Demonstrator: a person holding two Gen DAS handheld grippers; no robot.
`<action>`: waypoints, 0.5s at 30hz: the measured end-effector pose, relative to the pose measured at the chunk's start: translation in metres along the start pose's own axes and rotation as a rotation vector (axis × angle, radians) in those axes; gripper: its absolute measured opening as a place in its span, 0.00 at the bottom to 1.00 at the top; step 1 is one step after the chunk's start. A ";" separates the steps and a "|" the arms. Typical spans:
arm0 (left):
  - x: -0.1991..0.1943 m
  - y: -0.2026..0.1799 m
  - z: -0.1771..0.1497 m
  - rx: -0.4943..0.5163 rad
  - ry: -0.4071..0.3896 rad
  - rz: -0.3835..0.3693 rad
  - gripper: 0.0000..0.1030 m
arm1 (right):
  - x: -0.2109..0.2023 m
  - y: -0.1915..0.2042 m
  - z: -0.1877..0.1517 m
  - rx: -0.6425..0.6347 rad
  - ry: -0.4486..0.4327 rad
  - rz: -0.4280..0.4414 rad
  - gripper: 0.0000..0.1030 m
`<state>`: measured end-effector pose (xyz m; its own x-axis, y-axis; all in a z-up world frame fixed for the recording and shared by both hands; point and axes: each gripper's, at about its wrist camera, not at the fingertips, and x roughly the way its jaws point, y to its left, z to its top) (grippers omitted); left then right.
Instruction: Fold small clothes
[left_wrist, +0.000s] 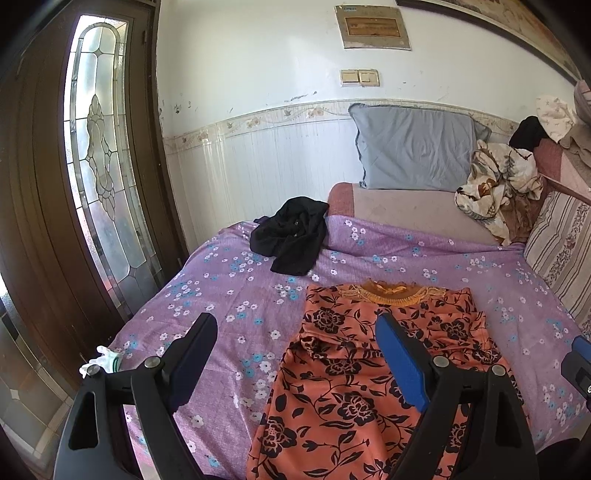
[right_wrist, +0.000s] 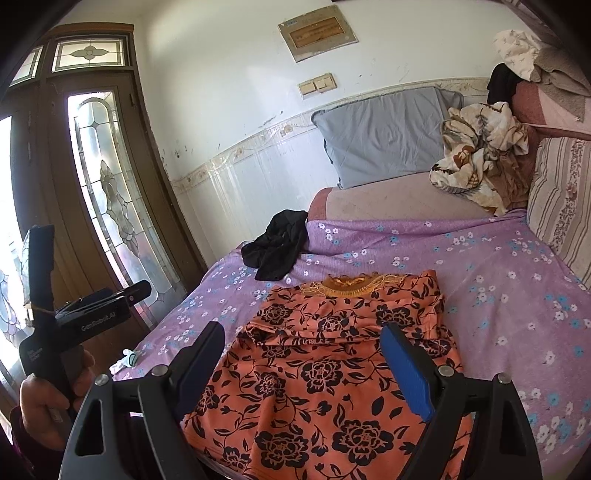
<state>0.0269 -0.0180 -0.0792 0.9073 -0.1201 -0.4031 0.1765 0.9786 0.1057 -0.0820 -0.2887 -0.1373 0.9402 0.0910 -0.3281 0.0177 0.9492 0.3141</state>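
Observation:
An orange top with black flowers (left_wrist: 354, 373) (right_wrist: 332, 369) lies flat on the purple flowered sheet (left_wrist: 236, 295) (right_wrist: 498, 280), its lace collar at the far end and its sides folded in. My left gripper (left_wrist: 295, 325) hovers open above the top's left edge, nothing between its fingers. My right gripper (right_wrist: 303, 332) stands open over the top's middle, also empty. In the right wrist view a hand (right_wrist: 40, 402) holds the left gripper's handle at the far left. A crumpled black garment (left_wrist: 291, 236) (right_wrist: 275, 243) lies further back on the bed.
A grey pillow (left_wrist: 413, 147) (right_wrist: 384, 133) leans on the wall behind a bare mattress part. A heap of patterned clothes (left_wrist: 498, 184) (right_wrist: 476, 155) sits at the back right beside a striped cushion (right_wrist: 561, 199). A glass-panelled wooden door (left_wrist: 99, 155) stands left. Small white item (right_wrist: 127, 358) at the bed's left edge.

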 end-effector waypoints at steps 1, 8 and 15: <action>0.000 0.002 0.001 -0.003 -0.002 0.001 0.85 | 0.001 0.001 0.000 -0.001 -0.001 -0.001 0.86; 0.002 0.017 0.002 -0.026 -0.009 0.027 0.85 | 0.007 0.009 0.000 -0.022 0.007 0.010 0.86; -0.003 0.042 0.006 -0.064 -0.034 0.079 0.85 | 0.010 0.022 0.001 -0.043 0.007 0.030 0.86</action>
<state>0.0340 0.0220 -0.0679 0.9299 -0.0463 -0.3648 0.0799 0.9938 0.0775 -0.0717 -0.2667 -0.1328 0.9379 0.1218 -0.3249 -0.0256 0.9582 0.2851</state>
